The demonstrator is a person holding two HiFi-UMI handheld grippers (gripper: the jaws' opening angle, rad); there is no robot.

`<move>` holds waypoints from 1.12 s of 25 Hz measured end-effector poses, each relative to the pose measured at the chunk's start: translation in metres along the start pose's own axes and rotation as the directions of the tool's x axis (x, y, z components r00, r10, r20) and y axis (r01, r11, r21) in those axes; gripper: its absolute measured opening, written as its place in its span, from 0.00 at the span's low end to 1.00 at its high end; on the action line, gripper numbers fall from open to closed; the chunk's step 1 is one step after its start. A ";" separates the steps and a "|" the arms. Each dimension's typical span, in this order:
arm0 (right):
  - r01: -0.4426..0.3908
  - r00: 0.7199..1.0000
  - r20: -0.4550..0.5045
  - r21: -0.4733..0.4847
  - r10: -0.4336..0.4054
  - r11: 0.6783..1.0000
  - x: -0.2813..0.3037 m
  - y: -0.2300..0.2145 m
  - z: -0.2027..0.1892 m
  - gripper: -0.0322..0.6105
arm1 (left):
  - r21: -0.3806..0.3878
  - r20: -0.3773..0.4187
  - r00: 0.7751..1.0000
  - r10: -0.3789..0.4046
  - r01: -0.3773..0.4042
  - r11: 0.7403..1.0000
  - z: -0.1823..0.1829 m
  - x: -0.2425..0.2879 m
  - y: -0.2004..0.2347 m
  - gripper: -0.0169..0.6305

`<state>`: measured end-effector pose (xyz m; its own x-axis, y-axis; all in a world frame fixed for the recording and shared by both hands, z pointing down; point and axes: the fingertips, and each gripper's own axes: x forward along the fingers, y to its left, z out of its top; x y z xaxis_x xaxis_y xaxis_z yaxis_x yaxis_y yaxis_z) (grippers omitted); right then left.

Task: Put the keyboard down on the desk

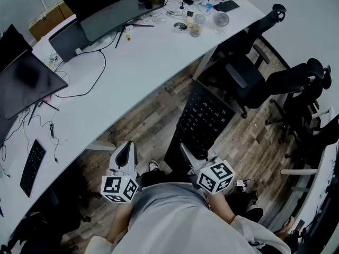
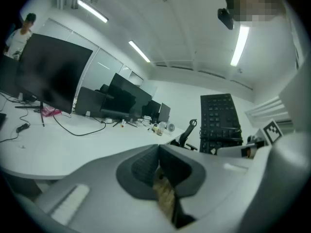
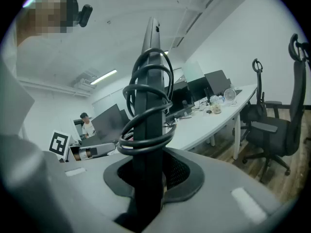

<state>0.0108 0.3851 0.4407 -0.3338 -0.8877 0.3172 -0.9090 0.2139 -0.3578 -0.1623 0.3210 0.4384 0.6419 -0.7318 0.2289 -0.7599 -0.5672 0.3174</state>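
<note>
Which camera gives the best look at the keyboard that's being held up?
The head view: the keyboard shows its whole key face, clamped by the right gripper. The left gripper view shows it smaller; the right gripper view only its edge, cable coiled round.

Black full-size keyboard (image 1: 204,120) with its cable (image 3: 145,144) looped round the body, up on end and tilted in the air, keys facing left, just beside the long white curved desk (image 1: 143,62), not on it.
</note>
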 end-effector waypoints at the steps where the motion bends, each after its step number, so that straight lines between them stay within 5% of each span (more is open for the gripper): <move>1: 0.000 1.000 0.001 0.004 0.000 1.000 0.000 0.002 0.000 0.19 | 0.000 0.000 1.000 0.000 0.000 1.000 0.001 -0.001 0.000 0.03; 11: 0.008 1.000 -0.009 -0.021 -0.008 1.000 -0.001 0.016 0.005 0.19 | -0.012 -0.006 1.000 -0.019 0.019 1.000 0.004 -0.005 0.001 0.03; 21: 0.036 0.999 -0.001 0.066 -0.036 0.997 0.009 -0.002 -0.007 0.20 | -0.034 -0.090 0.995 -0.046 0.043 0.999 -0.019 0.010 0.006 0.03; 28: 0.065 0.998 -0.011 0.085 -0.065 0.994 0.027 -0.039 0.005 0.20 | -0.007 -0.065 0.997 0.051 -0.051 0.999 -0.003 0.039 0.018 0.03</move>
<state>0.0389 0.3502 0.4588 -0.2771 -0.8950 0.3496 -0.9042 0.1198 -0.4099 -0.1506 0.2829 0.4555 0.6079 -0.7335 0.3040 -0.7911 -0.5264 0.3117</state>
